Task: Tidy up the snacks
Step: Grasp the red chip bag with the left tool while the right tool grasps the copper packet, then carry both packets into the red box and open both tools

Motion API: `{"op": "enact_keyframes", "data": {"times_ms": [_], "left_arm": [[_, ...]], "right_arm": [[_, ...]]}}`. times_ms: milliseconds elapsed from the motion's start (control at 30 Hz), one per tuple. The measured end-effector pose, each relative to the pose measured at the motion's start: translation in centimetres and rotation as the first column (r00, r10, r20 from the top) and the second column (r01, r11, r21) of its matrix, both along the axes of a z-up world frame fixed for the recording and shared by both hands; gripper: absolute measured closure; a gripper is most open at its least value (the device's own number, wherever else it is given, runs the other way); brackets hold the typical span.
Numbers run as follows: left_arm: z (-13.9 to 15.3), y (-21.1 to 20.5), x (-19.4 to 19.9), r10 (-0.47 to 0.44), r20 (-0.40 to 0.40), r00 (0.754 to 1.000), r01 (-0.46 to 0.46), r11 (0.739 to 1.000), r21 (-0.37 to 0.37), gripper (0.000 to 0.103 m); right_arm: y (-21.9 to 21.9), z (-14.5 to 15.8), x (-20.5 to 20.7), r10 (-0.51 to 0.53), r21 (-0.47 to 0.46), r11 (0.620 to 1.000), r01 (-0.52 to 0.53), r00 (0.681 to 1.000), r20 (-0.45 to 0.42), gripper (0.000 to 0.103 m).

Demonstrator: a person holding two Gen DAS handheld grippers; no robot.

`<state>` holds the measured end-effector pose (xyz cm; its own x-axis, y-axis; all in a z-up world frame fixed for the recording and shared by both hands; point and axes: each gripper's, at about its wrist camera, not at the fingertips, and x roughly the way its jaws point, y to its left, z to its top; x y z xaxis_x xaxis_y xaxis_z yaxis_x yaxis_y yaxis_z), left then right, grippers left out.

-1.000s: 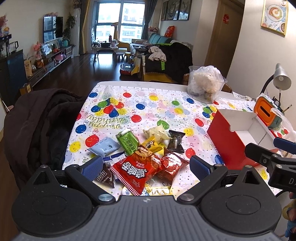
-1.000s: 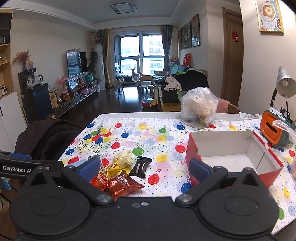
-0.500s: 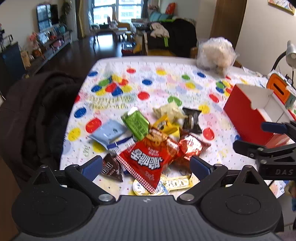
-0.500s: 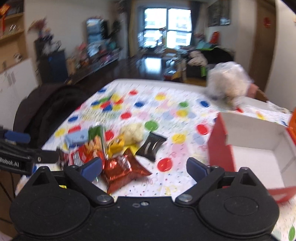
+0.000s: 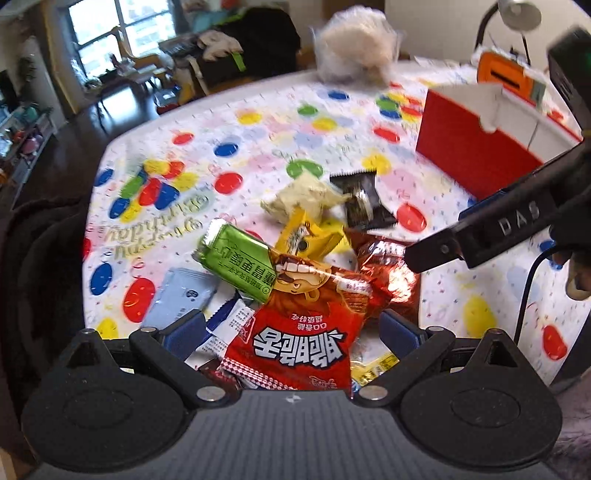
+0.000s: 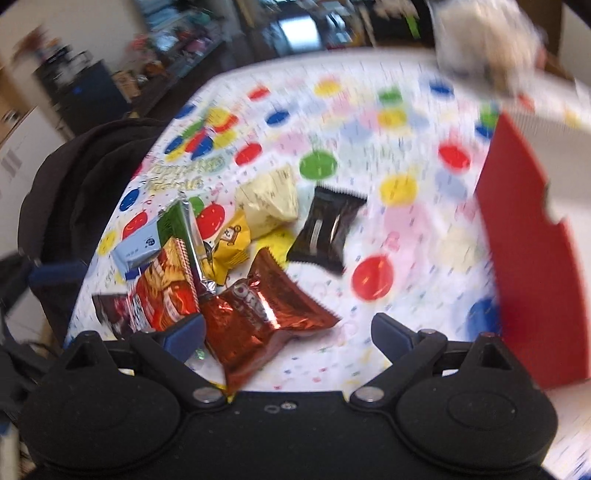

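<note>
Gaping wide, both grippers (image 5: 291, 328) (image 6: 288, 330) grip nothing; red box (image 5: 476, 155) interior unseen.

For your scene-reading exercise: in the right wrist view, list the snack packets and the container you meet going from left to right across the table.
Light blue packet → yellow packet → shiny red foil packet → black packet → red box.

A tabletop (image 5: 258, 110) carried a white cloth printed with coloured balloon dots. At its far edge stood a clear plastic bag (image 5: 356, 44) with pale contents. An orange device (image 5: 506, 75) and a desk lamp (image 5: 517, 14) stood at the right. A dark coat (image 6: 85, 173) lay beside the left edge.
</note>
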<state>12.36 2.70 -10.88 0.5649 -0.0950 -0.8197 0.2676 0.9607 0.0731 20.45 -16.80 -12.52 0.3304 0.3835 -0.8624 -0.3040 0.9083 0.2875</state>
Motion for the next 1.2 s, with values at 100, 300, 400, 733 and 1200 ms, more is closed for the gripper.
{"op": "enact_keyframes", "data": {"times_ms": [100, 300, 400, 733, 1200], "left_arm": [[-1.1, -0.2, 1.0, -0.039, -0.051, 0.998, 0.039, 0.999, 0.014, 0.002], [-2.1, -0.6, 2.1, -0.09, -0.087, 0.992, 0.095, 0.994, 0.052, 0.003], [-2.6, -0.7, 2.6, -0.095, -0.103, 0.99, 0.1, 0.994, 0.053, 0.003], [-4.0, -0.7, 3.7, -0.057, -0.156, 0.986, 0.06, 0.998, 0.013, 0.012], [-3.5, 0.3, 3.5, 0.096, -0.196, 0.976, -0.115, 0.989, -0.088, 0.029]], "right_arm": [[0.8, -1.0, 0.7, -0.043, 0.006, 0.999, 0.044, 0.995, -0.088, 0.014], [1.0, -2.4, 2.6, -0.231, 0.038, 0.968, 0.248, 0.939, -0.253, 0.018], [1.4, -3.1, 2.8, -0.26, 0.014, 0.962, 0.274, 0.924, -0.28, 0.018], [2.2, -3.8, 3.1, -0.26, 0.015, 0.961, 0.275, 0.925, -0.277, 0.027], [0.8, -2.6, 2.0, -0.255, 0.05, 0.961, 0.273, 0.941, -0.222, 0.055]]}}
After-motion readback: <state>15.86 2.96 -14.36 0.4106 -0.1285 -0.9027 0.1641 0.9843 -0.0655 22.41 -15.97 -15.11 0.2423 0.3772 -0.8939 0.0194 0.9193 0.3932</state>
